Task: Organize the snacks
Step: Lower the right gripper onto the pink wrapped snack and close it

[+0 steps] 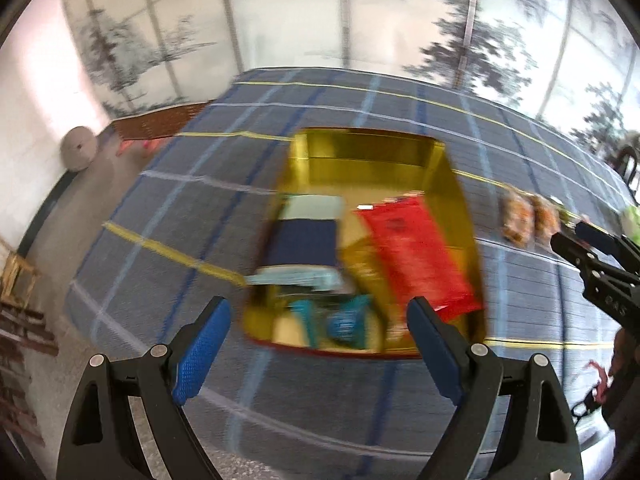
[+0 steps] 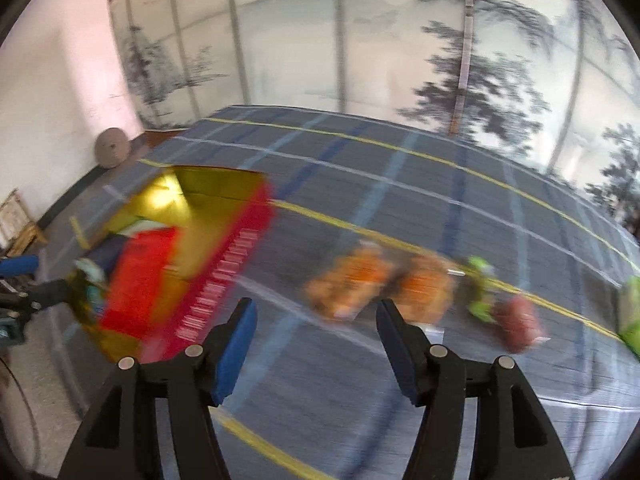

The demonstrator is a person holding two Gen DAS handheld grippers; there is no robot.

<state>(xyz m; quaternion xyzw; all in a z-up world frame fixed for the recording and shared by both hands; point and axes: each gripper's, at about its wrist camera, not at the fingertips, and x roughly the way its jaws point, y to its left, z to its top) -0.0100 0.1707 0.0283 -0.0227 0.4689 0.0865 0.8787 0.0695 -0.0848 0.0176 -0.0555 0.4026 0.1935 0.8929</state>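
A box (image 1: 448, 184) with a gold lining and red outside sits on the blue plaid tablecloth. Inside it lie a red packet (image 1: 416, 252), a navy and pale teal packet (image 1: 300, 240) and small teal packets (image 1: 344, 324). My left gripper (image 1: 320, 304) hovers over the box's near end, open and empty. In the right wrist view the box (image 2: 236, 256) is at left, and loose snacks lie on the cloth: two orange packets (image 2: 352, 284), a green one (image 2: 480, 288) and a reddish-brown one (image 2: 520, 320). My right gripper (image 2: 316, 308) is open and empty, just short of the orange packets.
The plaid-covered table (image 2: 400, 208) stretches back to a screen painted with trees. Another green packet (image 2: 632, 312) shows at the right edge. A round stone disc (image 1: 78, 148) leans on the wall at the left, with wooden items on the floor. Both views are motion-blurred.
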